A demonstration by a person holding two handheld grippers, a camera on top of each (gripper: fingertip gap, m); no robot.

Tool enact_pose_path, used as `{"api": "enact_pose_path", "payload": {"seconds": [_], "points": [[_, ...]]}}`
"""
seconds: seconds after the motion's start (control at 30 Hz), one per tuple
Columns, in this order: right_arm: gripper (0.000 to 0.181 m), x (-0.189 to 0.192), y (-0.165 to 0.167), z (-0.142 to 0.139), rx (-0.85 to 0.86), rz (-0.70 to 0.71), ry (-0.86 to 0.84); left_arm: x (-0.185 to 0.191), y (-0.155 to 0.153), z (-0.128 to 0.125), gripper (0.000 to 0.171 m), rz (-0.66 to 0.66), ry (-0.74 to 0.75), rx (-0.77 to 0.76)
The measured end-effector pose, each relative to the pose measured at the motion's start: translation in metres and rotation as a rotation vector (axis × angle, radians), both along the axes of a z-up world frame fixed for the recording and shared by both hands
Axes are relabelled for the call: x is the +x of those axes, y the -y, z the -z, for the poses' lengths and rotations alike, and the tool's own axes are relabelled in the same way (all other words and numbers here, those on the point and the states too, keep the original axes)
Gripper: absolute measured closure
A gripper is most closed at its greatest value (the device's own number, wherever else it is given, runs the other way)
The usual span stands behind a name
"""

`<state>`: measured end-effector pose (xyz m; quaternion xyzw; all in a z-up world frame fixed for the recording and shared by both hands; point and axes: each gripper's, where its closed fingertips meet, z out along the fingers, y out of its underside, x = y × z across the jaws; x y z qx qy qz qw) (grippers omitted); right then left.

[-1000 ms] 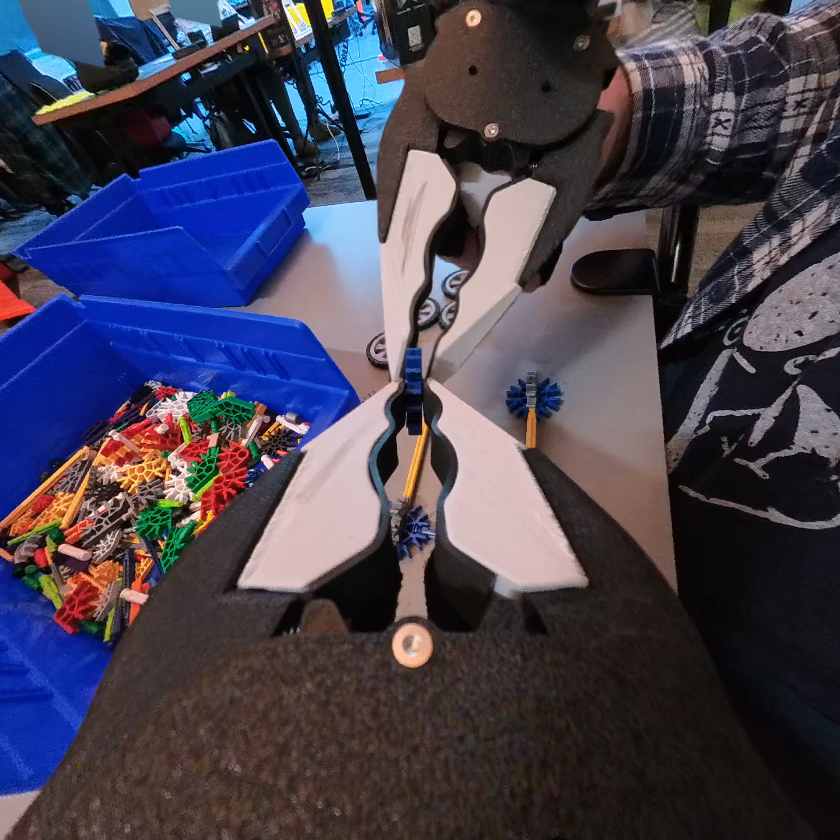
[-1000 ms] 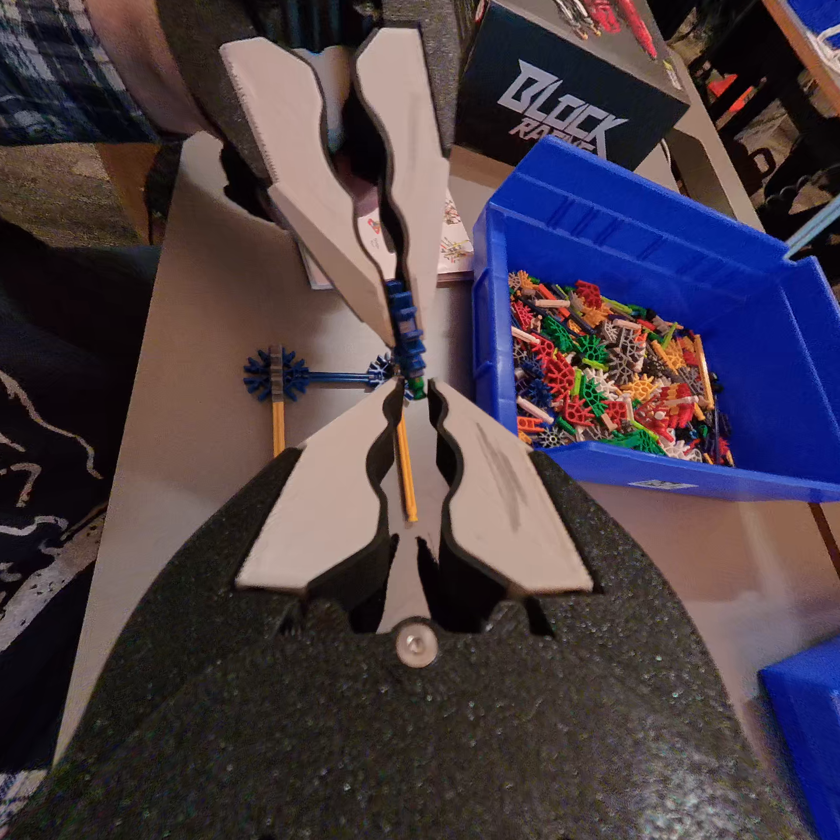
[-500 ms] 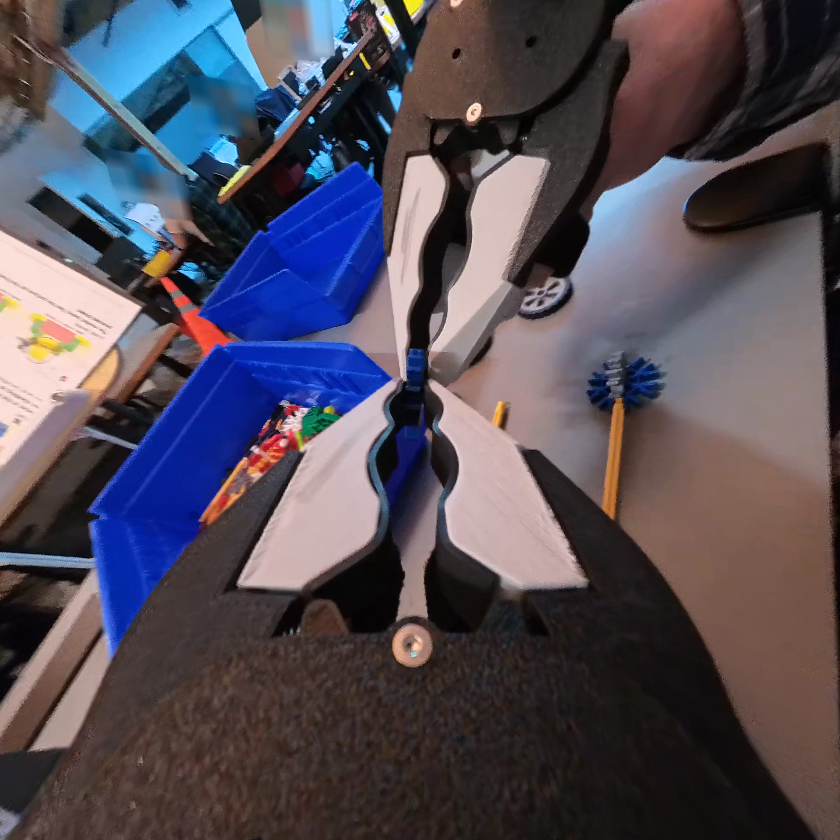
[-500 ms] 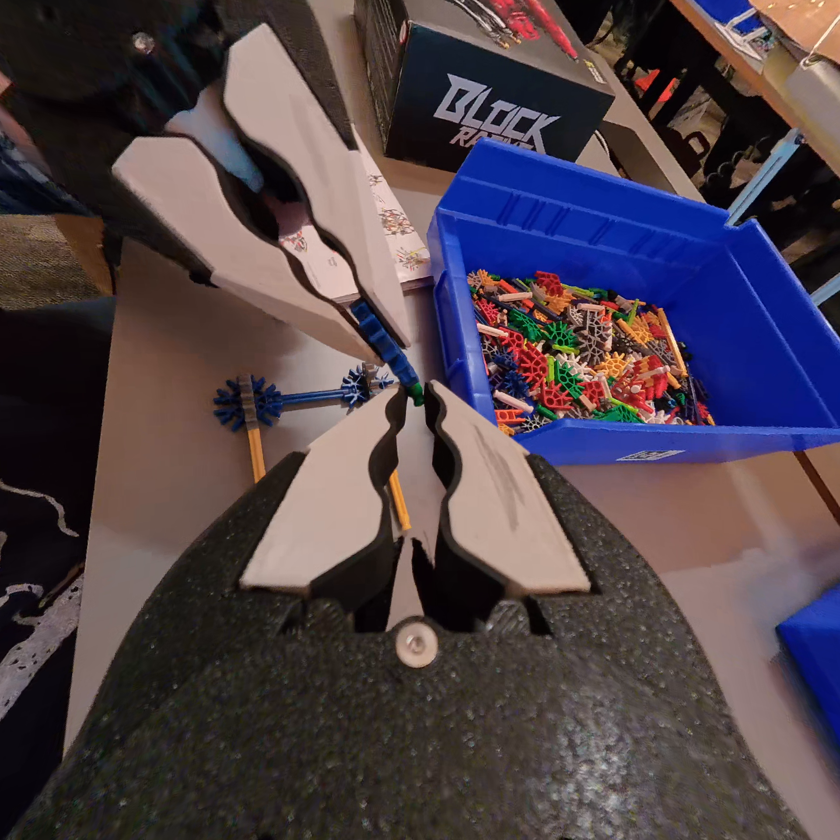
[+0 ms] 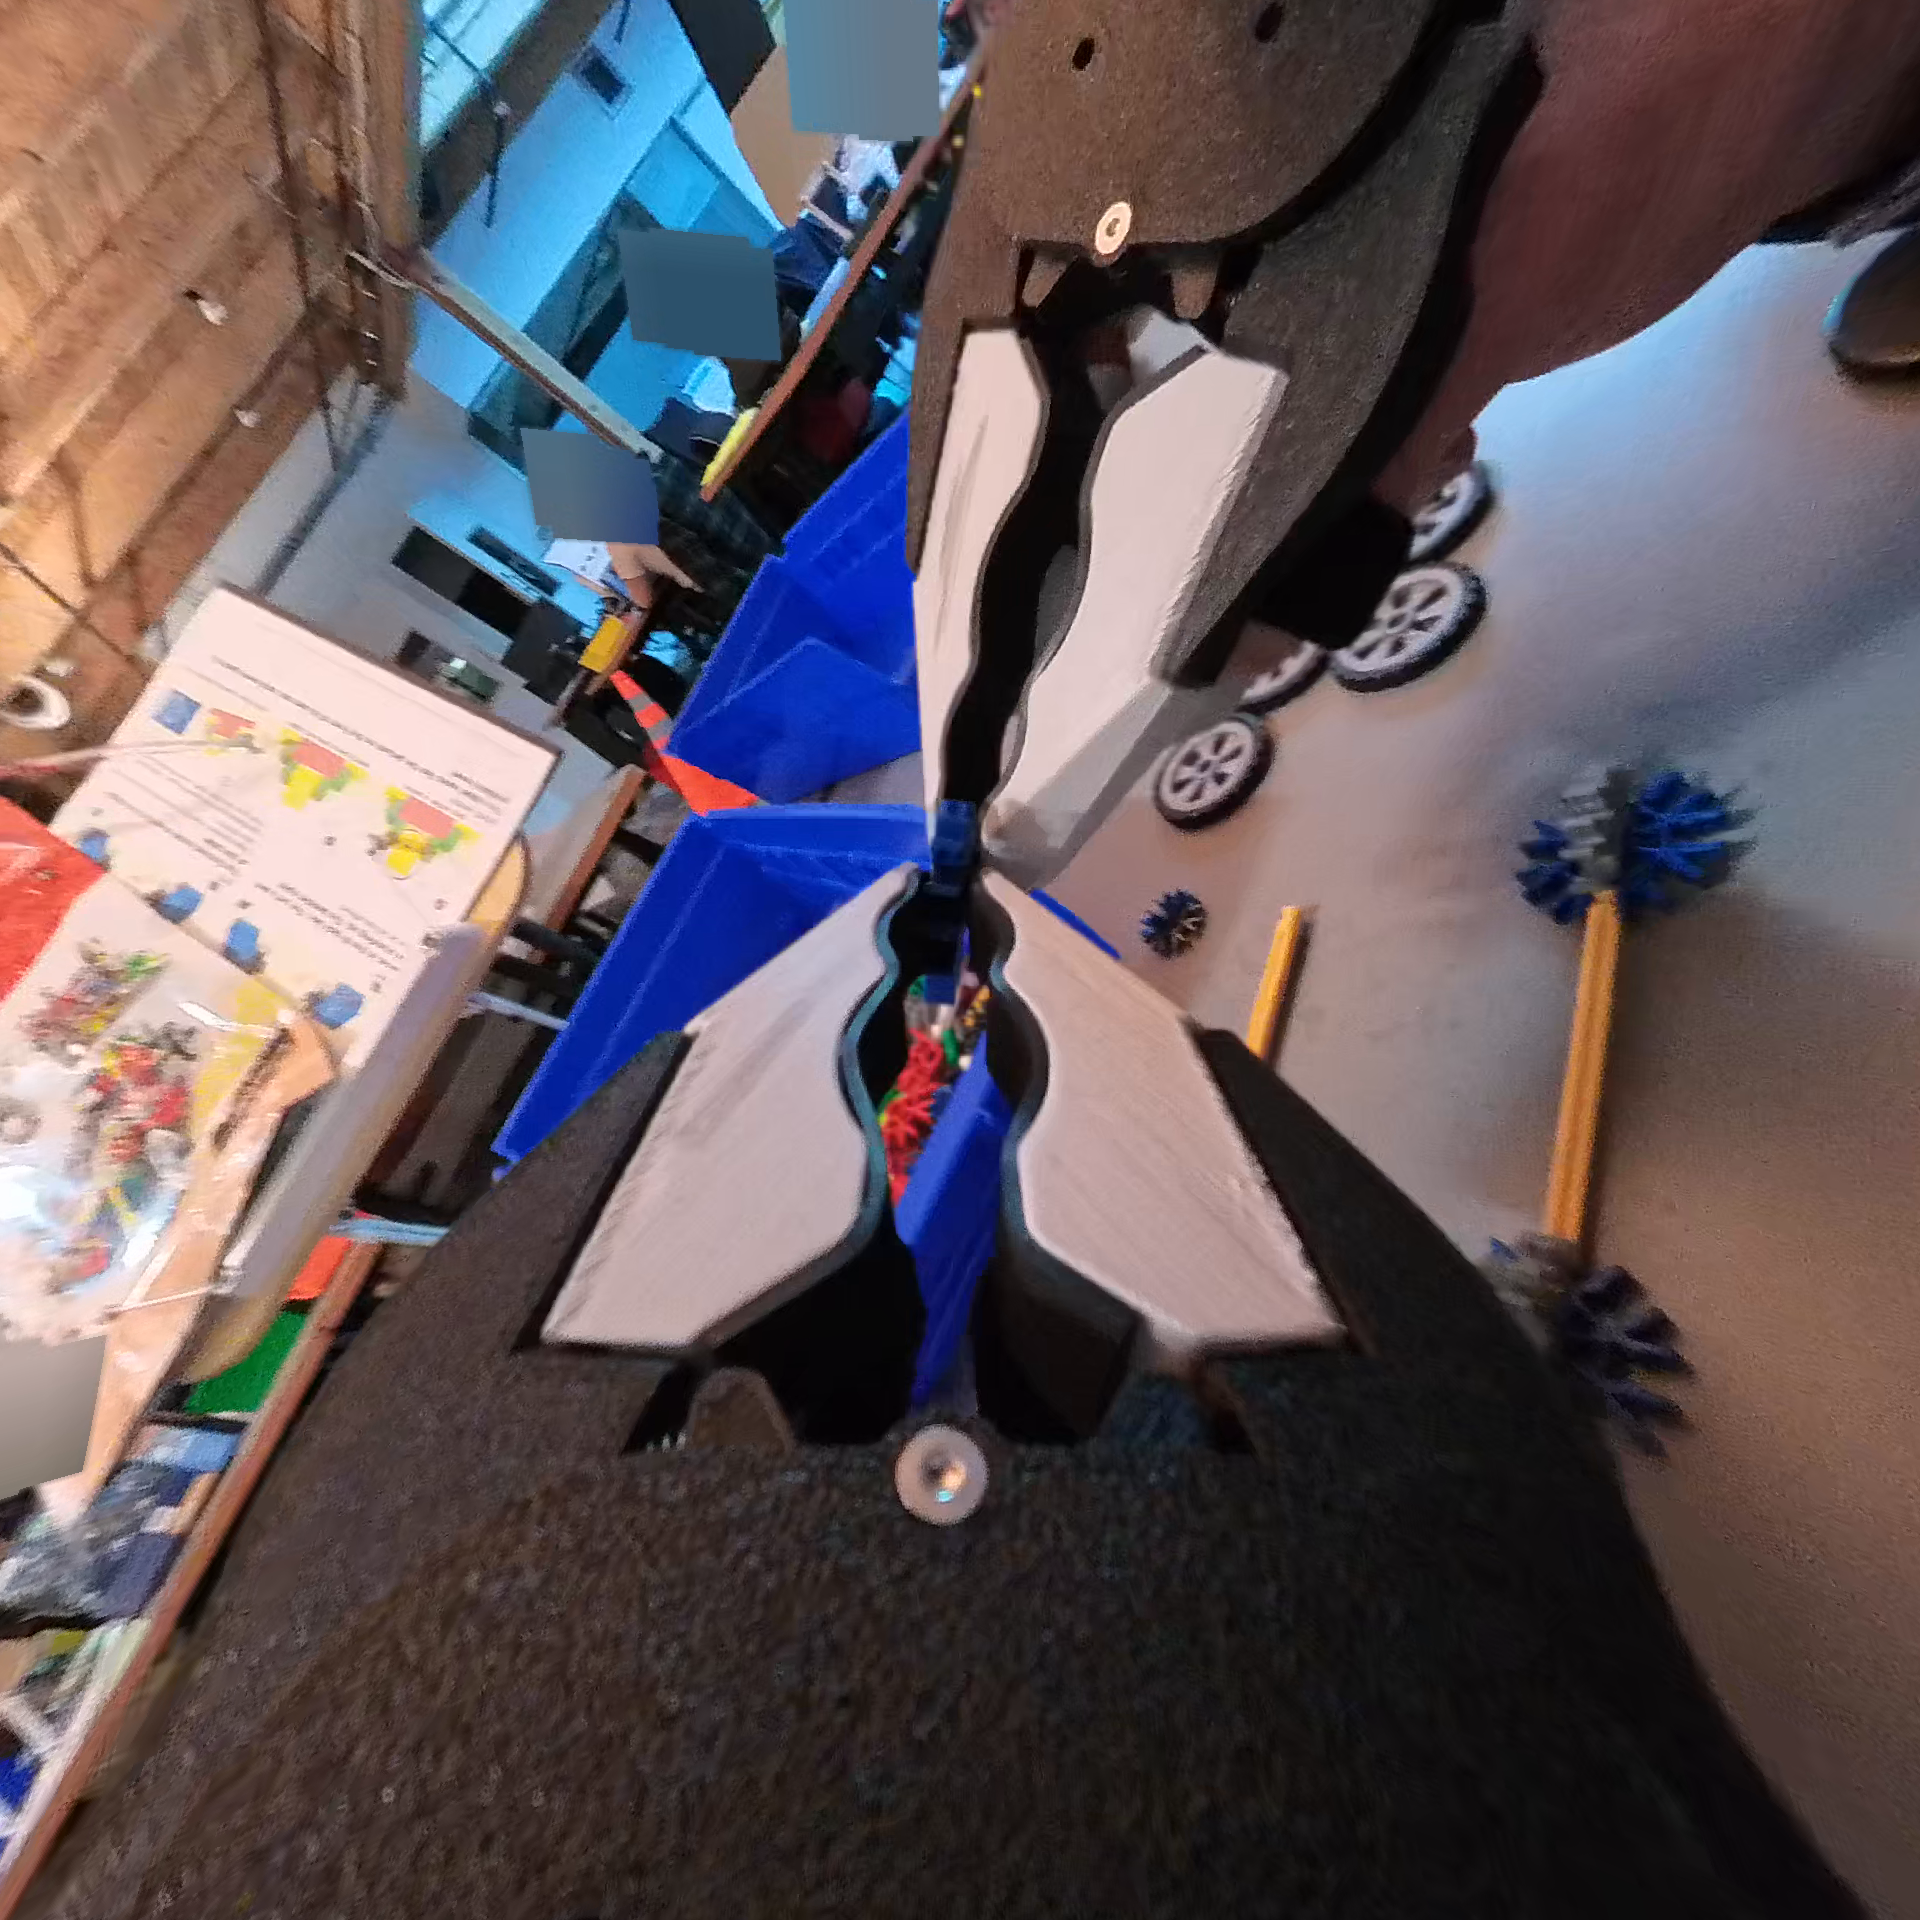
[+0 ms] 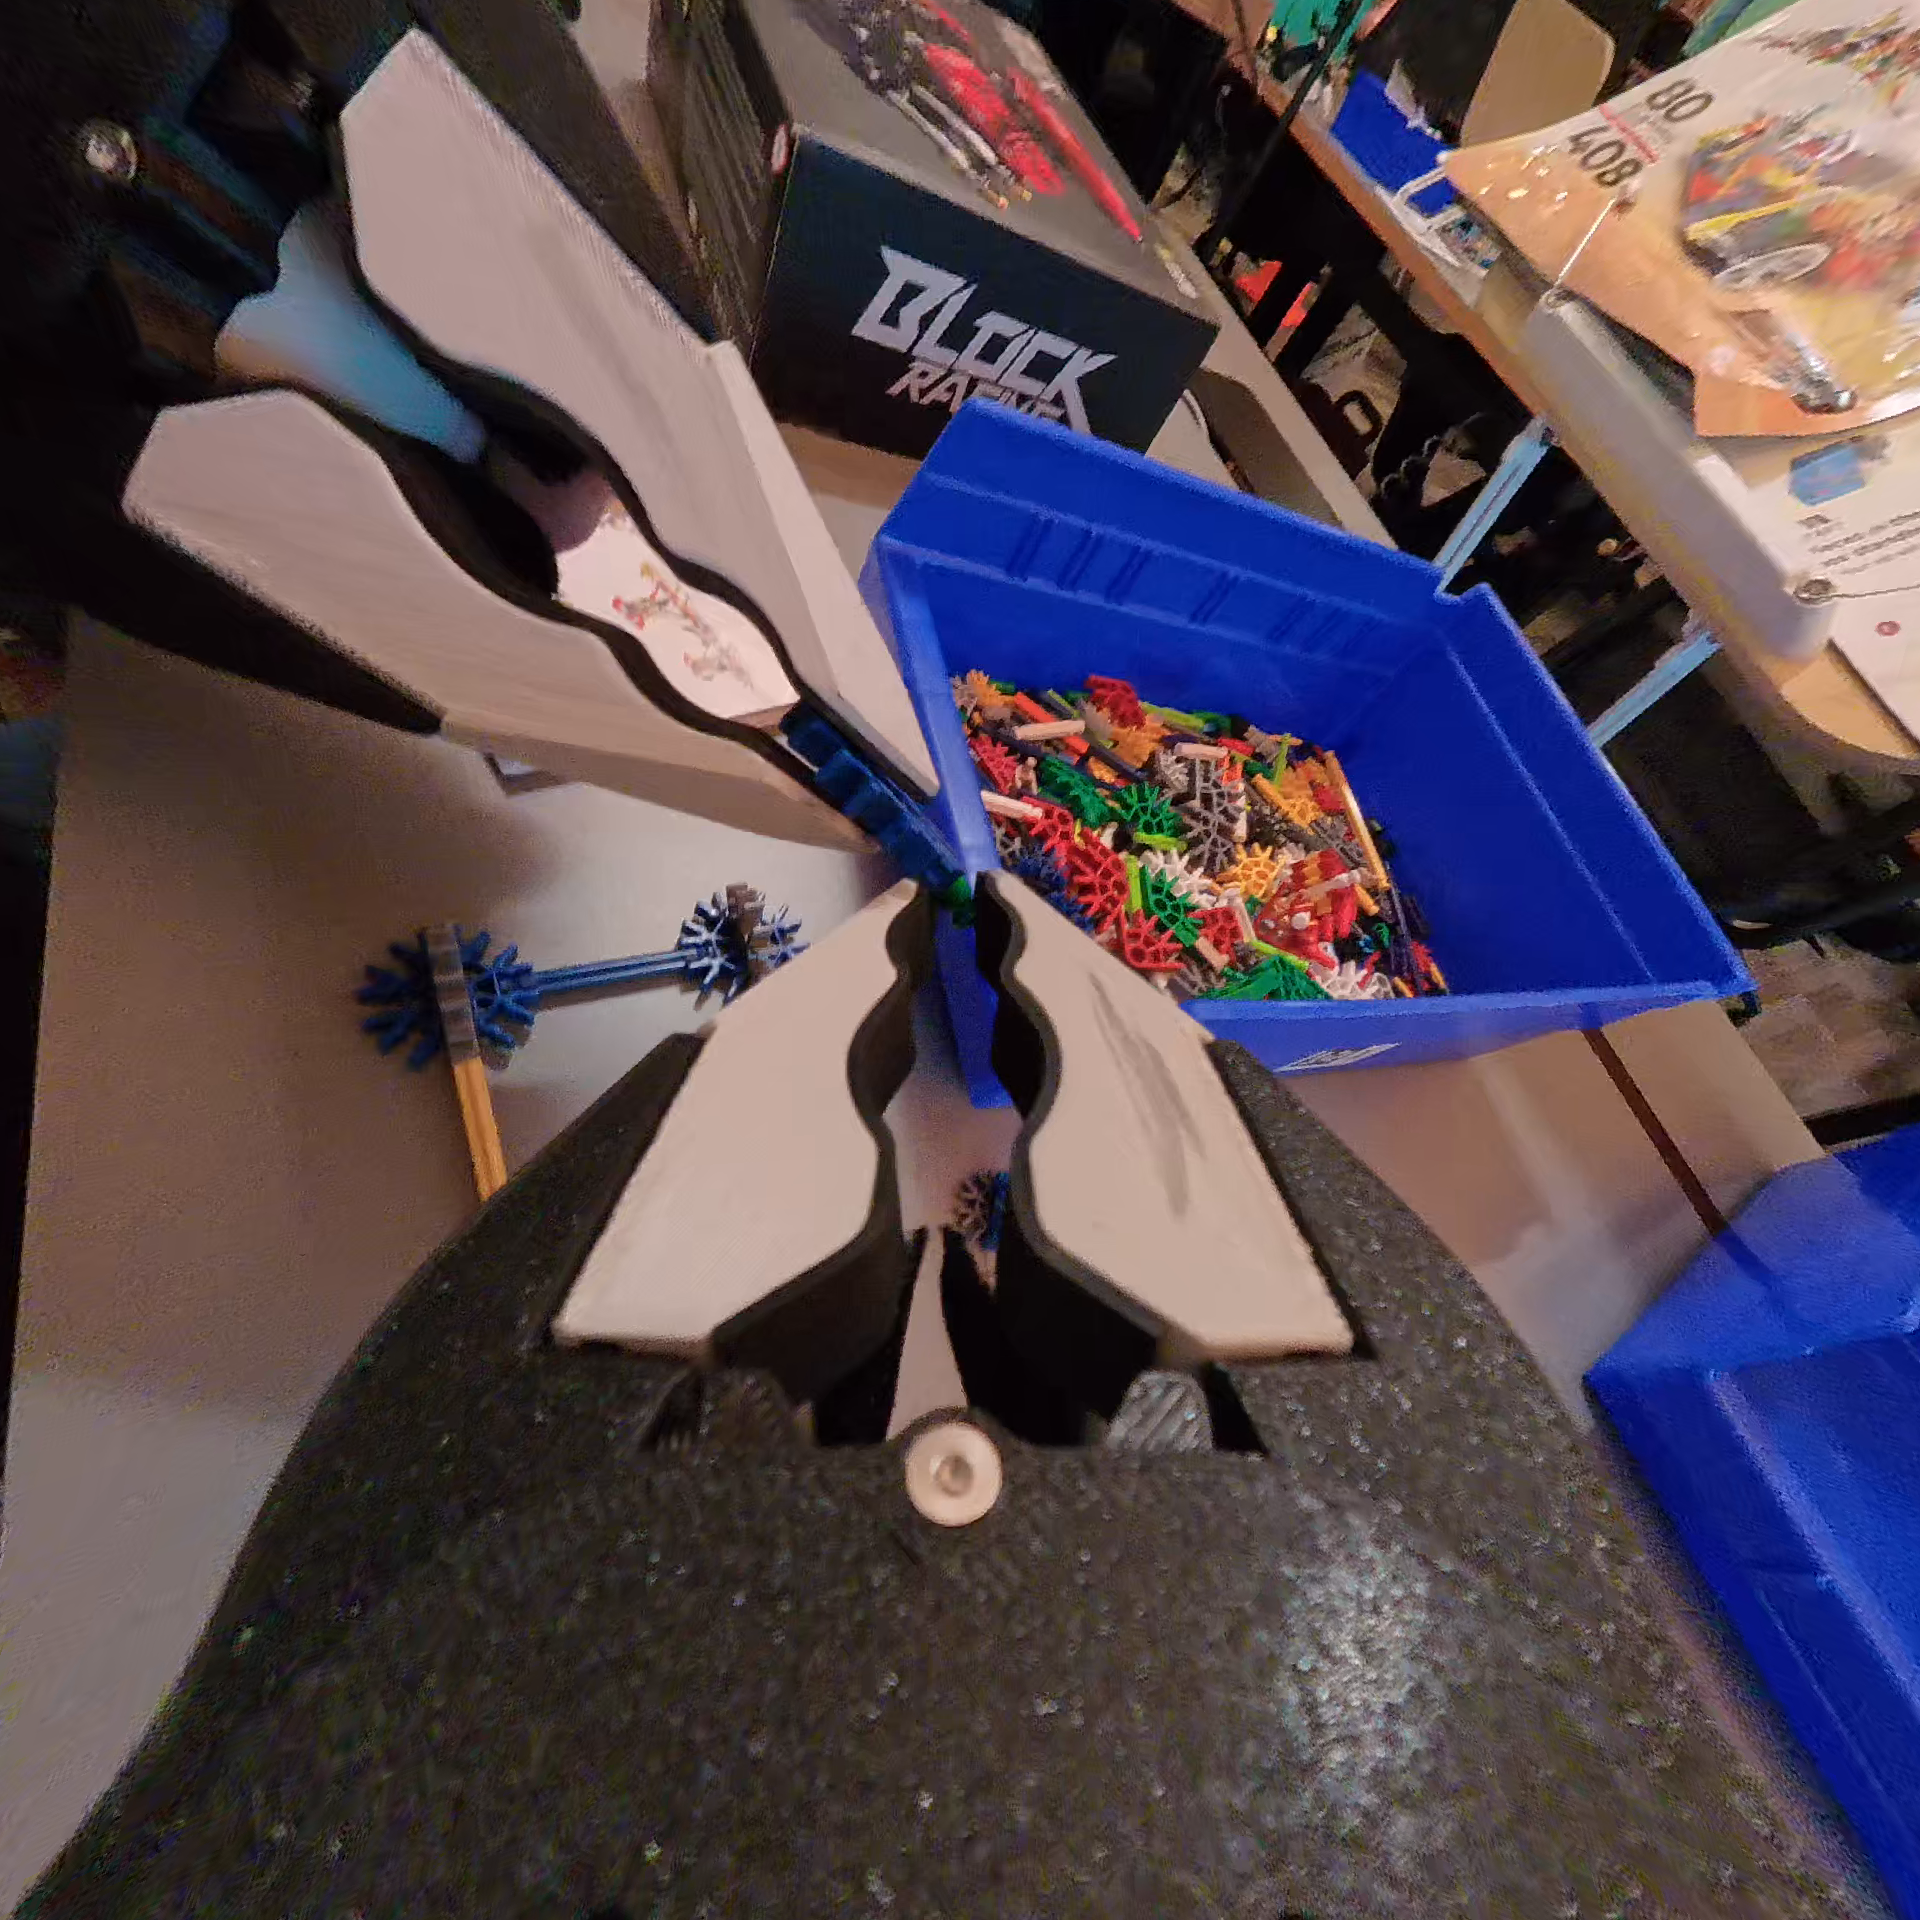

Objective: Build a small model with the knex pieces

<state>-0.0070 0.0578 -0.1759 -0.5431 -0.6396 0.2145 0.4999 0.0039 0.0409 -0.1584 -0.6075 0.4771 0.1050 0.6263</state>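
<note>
So both sets of tongs were meeting tip to tip in mid-air above the grey table (image 6: 260, 831), right at the near corner of the blue bin (image 6: 1455, 665) that was full of mixed red, green, yellow and grey building bits. The left gripper (image 5: 948, 883) was squeezed almost fully together, with only a sliver of a gap, and had a small blue notched piece (image 5: 951, 847) pinched at its tips. From the right wrist view that piece ran along between the left fingers and poked out toward the other tool. The right gripper (image 6: 951, 894) was closed down just as tight, and what it seemed to be nipping was a tiny green bit (image 6: 961, 896) at the end of the blue piece. It was blurry there, so I couldn't tell exactly how the two joined. Nothing held was touching the table. Lying on the table to the side was a half-built frame (image 6: 613, 971): spiky blue hubs on a blue rod with a yellow rod coming off one end. A loose yellow rod (image 5: 1276, 977) lay near it, some small grey wheels (image 5: 1403, 623) sat behind the right tool, and a black printed box (image 6: 977, 343) stood past the bin.
</note>
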Motion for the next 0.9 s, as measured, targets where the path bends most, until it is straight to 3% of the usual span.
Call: {"api": "enact_pose_path", "payload": {"seconds": [0.37,0.53,0.67,0.73,0.9], "points": [[0.177,-0.008,-0.01,-0.001,-0.134,0.14,-0.121,-0.004,-0.01,-0.002,0.169,-0.184,-0.11,0.215],[0.181,-0.013,-0.02,-0.014,-0.333,0.181,-0.273,0.001,-0.014,-0.013,0.169,-0.232,-0.151,0.31],[0.181,-0.018,-0.024,-0.007,-0.338,0.156,-0.227,-0.002,-0.021,-0.009,0.171,-0.173,-0.107,0.241],[0.181,-0.018,-0.022,-0.01,-0.27,0.093,-0.2,-0.007,-0.02,-0.015,0.169,-0.096,0.04,0.141],[0.156,-0.012,-0.012,-0.021,-0.079,-0.063,-0.113,-0.006,-0.008,-0.02,0.169,0.108,0.145,-0.038]]}}
